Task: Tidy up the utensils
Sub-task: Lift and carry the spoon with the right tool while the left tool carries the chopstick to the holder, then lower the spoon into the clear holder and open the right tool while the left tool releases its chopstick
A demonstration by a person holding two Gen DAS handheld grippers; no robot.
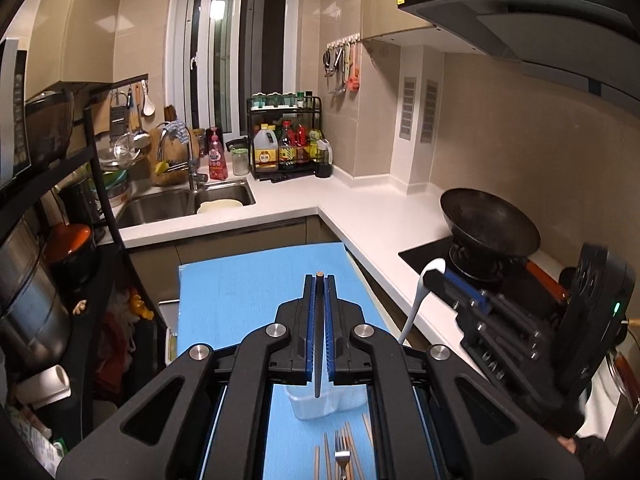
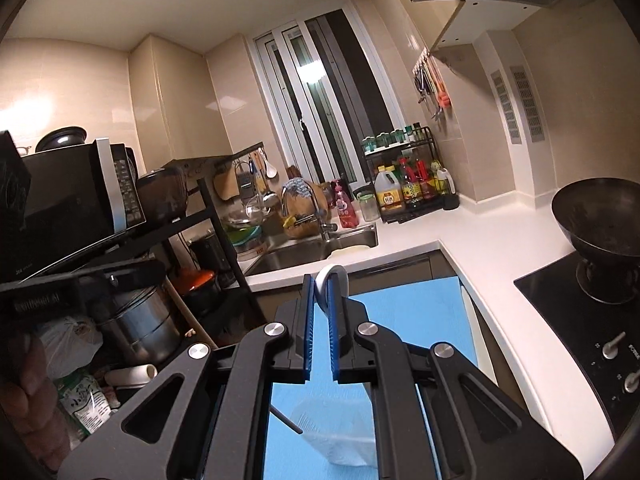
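While above blue mat (image 1: 240, 300), hand-held grippers clamp chopstick (image 1: 318, 332), spoon (image 2: 325, 286).

**Open mat ahead, clutter at the near edge**

The blue mat (image 1: 240, 292) lies bare toward its far edge. Near its front edge stand a clear container (image 1: 316, 404), chopsticks (image 1: 368, 428) and a fork (image 1: 342, 456). The wok (image 1: 490, 220) blocks the worktop's right side.

Left wrist view looks forward and down over the blue mat (image 1: 240, 300), high above it, facing the sink (image 1: 188, 200) corner. Right wrist view sits tilted, nearer level, facing the same corner. Both share window (image 1: 232, 48), sink, bottle rack (image 2: 408, 184), wok (image 2: 600, 216).
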